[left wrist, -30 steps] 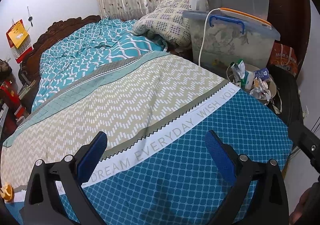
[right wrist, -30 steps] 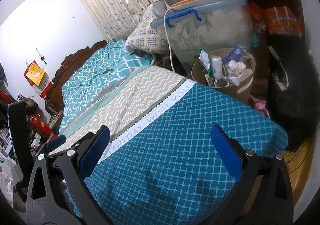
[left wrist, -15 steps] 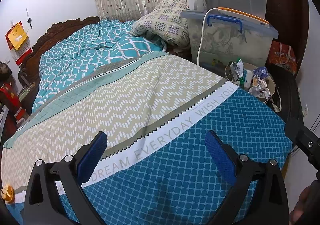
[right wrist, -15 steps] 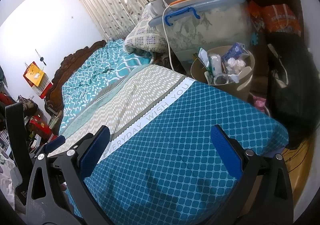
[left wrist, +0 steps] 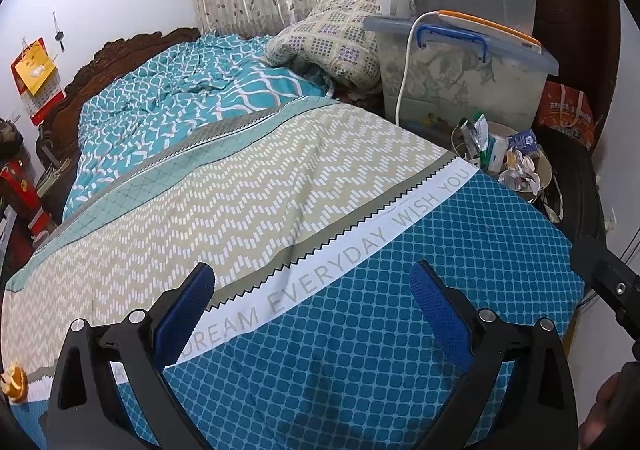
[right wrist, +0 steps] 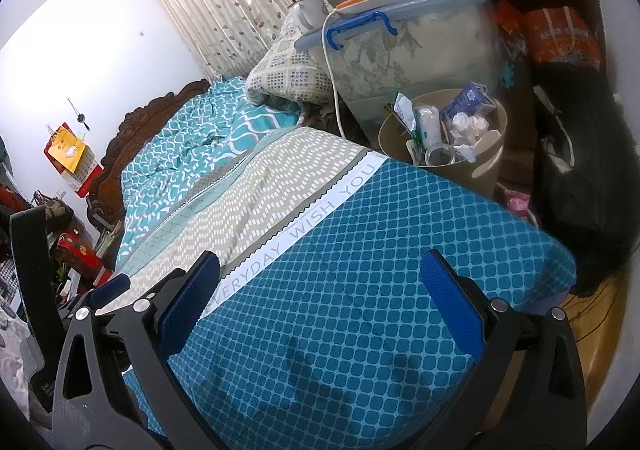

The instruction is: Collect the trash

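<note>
Over the foot of the bed (left wrist: 280, 177), both tools hang with nothing between their blue pads. The left tool (left wrist: 312, 306) stands spread wide above the white band of the bedcover that reads "DREAM EVERYDAY WISH YOU". The right tool (right wrist: 320, 290) is likewise spread wide, above the blue honeycomb part of the cover.

Beside the bed's far corner stands a beige wastebasket (right wrist: 476, 165), upright with its mouth facing up, just in front of a clear storage bin (right wrist: 420, 45) with a blue handle. It is filled with trash: crumpled tissues (right wrist: 466, 125), a blue carton (right wrist: 468, 97) leaning at its far rim, and wrappers that stick up at its near rim. In the left view the same wastebasket (left wrist: 546, 173) sits well beyond the tool's right finger.

At the left edge of the left view, a small orange scrap (left wrist: 14, 386), perhaps peel, lies on the bedcover; its long axis cannot be made out.
</note>
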Tool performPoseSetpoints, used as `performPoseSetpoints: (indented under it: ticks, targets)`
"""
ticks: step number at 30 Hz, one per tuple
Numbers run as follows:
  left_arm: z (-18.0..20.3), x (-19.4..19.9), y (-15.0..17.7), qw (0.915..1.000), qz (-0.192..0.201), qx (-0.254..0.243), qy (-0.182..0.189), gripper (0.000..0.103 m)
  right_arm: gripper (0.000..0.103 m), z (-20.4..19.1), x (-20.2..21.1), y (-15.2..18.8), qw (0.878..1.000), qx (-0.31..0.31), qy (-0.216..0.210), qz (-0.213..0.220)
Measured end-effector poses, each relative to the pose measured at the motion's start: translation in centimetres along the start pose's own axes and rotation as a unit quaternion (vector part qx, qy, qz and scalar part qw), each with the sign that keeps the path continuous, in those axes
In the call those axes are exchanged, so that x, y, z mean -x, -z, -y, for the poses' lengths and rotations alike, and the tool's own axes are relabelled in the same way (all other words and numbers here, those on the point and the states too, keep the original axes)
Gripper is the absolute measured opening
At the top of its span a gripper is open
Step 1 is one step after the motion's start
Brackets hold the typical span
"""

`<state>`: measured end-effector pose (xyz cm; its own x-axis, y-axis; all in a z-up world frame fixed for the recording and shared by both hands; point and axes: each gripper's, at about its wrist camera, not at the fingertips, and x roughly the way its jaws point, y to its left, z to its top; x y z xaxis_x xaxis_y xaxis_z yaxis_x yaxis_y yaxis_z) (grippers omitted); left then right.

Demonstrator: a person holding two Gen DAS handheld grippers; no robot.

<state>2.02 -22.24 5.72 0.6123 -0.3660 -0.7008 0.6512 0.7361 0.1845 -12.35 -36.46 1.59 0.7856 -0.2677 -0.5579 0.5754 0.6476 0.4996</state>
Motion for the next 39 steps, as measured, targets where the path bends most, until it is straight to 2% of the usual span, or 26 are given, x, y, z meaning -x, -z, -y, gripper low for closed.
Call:
performPoseSetpoints:
  ticks: [20, 27, 39]
  targets:
    - [0.9, 1.6, 0.1, 0.9983, 0.042, -0.02, 0.035, 0.094, 0.099, 0.3, 1.2, -0.2, 1.0, -0.008, 0.021, 0.019]
    - [0.5, 1.9, 0.1, 0.9977, 0.045, -0.014, 0.05, 0.094, 0.099, 0.0, 1.7, -0.1, 0.999, -0.006, 0.027, 0.027]
    - [-0.1, 2.5, 0.3, 0.9976, 0.05, -0.011, 0.047, 0.094, 0.099, -0.7, 1.9, 0.0, 0.999, 0.001, 0.025, 0.026]
